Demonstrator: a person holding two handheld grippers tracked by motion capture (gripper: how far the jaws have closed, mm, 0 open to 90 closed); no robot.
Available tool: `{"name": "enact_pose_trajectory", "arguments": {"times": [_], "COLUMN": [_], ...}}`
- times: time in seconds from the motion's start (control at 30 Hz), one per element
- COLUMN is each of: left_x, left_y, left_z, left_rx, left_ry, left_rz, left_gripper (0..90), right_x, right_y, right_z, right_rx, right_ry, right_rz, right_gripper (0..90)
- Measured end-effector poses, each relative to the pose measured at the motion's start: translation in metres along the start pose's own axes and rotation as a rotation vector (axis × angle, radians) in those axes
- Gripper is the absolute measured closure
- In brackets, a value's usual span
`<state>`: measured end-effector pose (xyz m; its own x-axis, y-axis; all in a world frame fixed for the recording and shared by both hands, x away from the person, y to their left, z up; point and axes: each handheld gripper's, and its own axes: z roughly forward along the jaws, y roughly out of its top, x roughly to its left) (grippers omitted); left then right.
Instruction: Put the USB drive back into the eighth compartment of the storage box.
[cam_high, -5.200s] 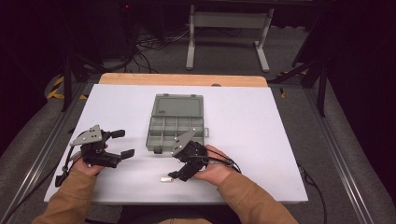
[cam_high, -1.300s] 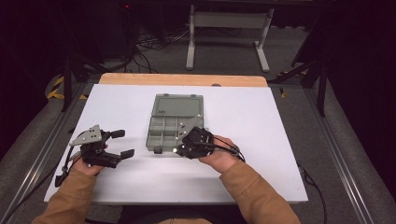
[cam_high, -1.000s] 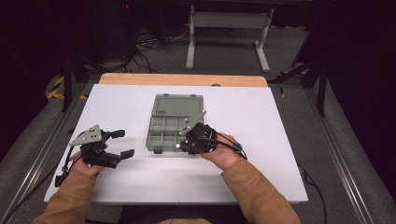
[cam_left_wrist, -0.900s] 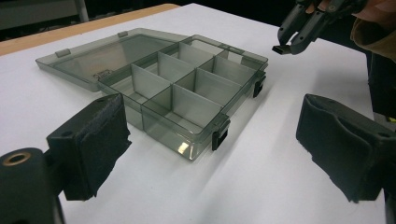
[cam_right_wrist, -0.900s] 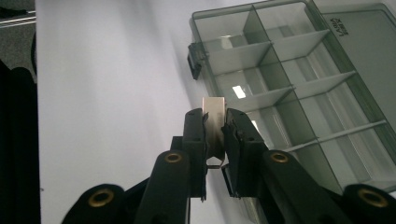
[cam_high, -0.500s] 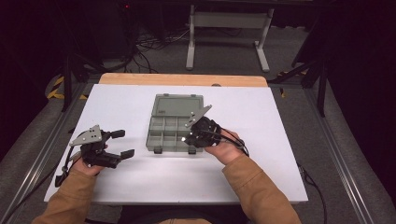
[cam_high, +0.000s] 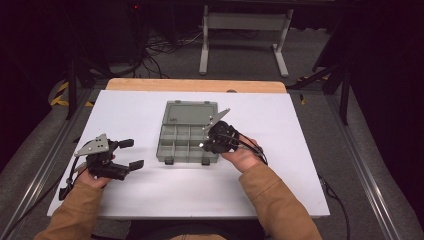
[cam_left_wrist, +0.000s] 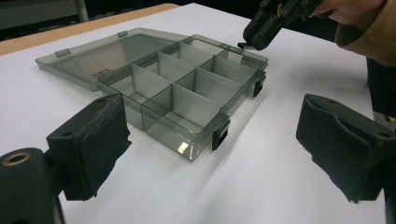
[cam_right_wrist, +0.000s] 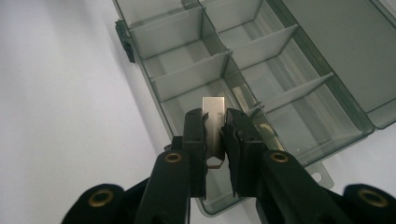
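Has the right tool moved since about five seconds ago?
Yes. The right tool, shut on a small metal piece, went from the bare table near the front edge up and over the organizer box, now above its right-hand compartments.

My white table (cam_high: 150, 200) ends at a wooden strip (cam_high: 195, 85) along its far edge. Beyond it, a grey metal stand (cam_high: 242, 30) and cables (cam_high: 165, 47) sit on the dark floor.

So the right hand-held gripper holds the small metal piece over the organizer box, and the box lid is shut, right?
Not quite: the lid lies open, flat on the table behind the compartments, as the left gripper view shows. The rest holds: the right hand-held gripper is shut on the small metal piece over the organizer box.
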<state>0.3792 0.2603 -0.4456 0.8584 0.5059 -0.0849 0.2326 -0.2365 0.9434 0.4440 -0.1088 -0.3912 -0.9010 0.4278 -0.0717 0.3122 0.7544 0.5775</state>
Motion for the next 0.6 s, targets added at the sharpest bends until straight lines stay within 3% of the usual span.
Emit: {"name": "enact_pose_trajectory", "arguments": {"times": [0.6], "left_x": [0.000], "left_y": [0.000], "left_z": [0.000], "left_rx": [-0.001], "left_ry": [0.000], "left_rz": [-0.001], "left_gripper": [10.0], "right_x": [-0.013], "right_y": [-0.007], "right_z": [0.009], "right_rx": [0.058], "right_ry": [-0.039], "right_rz": [0.057], "right_gripper": [79.0]}}
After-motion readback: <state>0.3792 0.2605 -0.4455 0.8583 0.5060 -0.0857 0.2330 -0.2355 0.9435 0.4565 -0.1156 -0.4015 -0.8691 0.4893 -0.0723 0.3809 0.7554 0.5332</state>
